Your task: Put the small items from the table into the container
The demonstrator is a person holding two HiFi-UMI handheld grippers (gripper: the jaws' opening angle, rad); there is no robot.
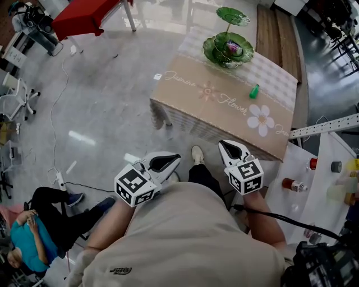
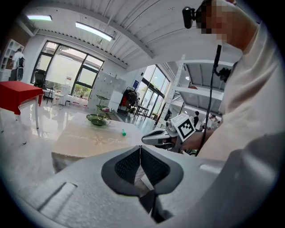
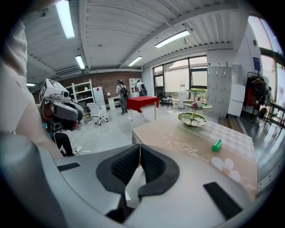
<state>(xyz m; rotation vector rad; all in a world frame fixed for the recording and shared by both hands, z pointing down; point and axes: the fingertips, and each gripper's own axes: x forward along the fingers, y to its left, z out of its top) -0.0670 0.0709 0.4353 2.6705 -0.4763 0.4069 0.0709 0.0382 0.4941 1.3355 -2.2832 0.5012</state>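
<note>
A small green item (image 1: 254, 91) lies on the tan flowered tablecloth of the table (image 1: 224, 112), seen also in the right gripper view (image 3: 216, 145) and, tiny, in the left gripper view (image 2: 123, 132). A green two-tier dish (image 1: 228, 49) stands at the table's far end and holds a small purple and pink object. Both grippers hover over the floor short of the table's near edge. My left gripper (image 1: 177, 158) is shut and empty, its pads meeting (image 2: 140, 149). My right gripper (image 1: 223, 143) is also shut with nothing in it (image 3: 140, 147).
A white shelf (image 1: 314, 185) with bottles stands close on the right. A person (image 1: 33, 230) sits on the floor at lower left, near cables and a power strip (image 1: 60, 180). A red-covered table (image 1: 84, 17) stands far left, and a wooden bench (image 1: 277, 33) runs behind the table.
</note>
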